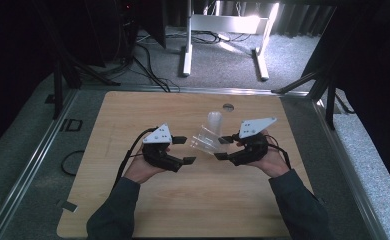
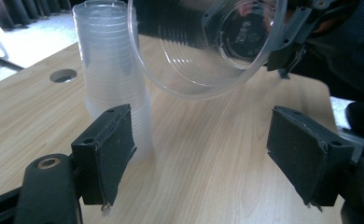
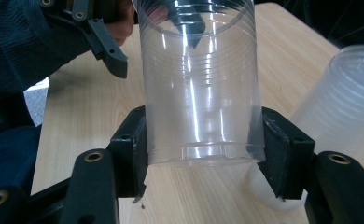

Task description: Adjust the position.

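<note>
Right claw (image 3: 203,154) grips a clear cup (image 3: 201,84) — left claw (image 2: 208,154) gapes, holding nothing.

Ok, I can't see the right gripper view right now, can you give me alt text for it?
The right gripper has its two black jaws closed on the base end of a clear plastic cup, held above the wooden table with its open end pointing away. A stack of clear cups stands at right; the left gripper is at upper left.
</note>
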`<state>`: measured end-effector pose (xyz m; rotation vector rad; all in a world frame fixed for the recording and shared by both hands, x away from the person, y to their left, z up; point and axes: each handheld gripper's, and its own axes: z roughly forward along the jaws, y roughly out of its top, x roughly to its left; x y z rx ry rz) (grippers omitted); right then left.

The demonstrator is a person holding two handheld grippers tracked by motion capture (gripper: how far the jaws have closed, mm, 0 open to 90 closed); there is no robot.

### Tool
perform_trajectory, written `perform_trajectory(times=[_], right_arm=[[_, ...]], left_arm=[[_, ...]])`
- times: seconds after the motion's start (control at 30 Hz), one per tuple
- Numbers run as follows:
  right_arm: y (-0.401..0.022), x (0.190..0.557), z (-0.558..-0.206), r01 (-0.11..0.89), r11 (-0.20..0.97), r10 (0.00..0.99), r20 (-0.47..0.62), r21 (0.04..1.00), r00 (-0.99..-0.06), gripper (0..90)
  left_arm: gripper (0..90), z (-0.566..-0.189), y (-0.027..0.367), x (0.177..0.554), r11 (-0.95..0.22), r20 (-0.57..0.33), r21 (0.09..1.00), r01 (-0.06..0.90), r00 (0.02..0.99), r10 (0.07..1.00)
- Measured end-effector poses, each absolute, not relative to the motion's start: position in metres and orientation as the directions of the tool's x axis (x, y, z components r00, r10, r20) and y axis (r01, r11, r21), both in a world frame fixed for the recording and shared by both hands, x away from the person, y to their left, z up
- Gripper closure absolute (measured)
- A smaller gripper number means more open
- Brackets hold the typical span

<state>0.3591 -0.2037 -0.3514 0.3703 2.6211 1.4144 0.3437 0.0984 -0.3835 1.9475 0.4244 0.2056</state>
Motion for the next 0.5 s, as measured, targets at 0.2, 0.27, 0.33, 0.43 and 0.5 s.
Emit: perform_trajectory(times=[0.2,0.27,0.33,0.43,0.5], right_arm=[[-0.2029,0.3594,-0.3516,0.145,0.501,0.276,0.001,0.853,-0.961,41.1],[-0.2024,0.3593,-0.3520,0.143,0.493,0.276,0.002,0.858,-0.961,41.1],[-0.2014,0.3592,-0.3529,0.141,0.493,0.272,0.001,0.859,-0.962,41.1],[-0.1996,0.3586,-0.3545,0.132,0.488,0.265,-0.003,0.863,-0.964,41.1],[-0.1986,0.3578,-0.3550,0.126,0.482,0.261,-0.005,0.867,-0.965,41.1]], left_arm=[[22.8,-0.3820,0.0996,0.3441,-0.345,-0.057,0.917,0.199,0.923,0.381],[22.8,-0.3818,0.0999,0.3441,-0.344,-0.057,0.918,0.198,0.923,0.381],[22.8,-0.3817,0.1000,0.3441,-0.340,-0.061,0.919,0.200,0.923,0.379],[22.9,-0.3816,0.1001,0.3442,-0.335,-0.066,0.920,0.201,0.925,0.374],[22.9,-0.3814,0.1003,0.3443,-0.333,-0.068,0.921,0.200,0.927,0.370]])
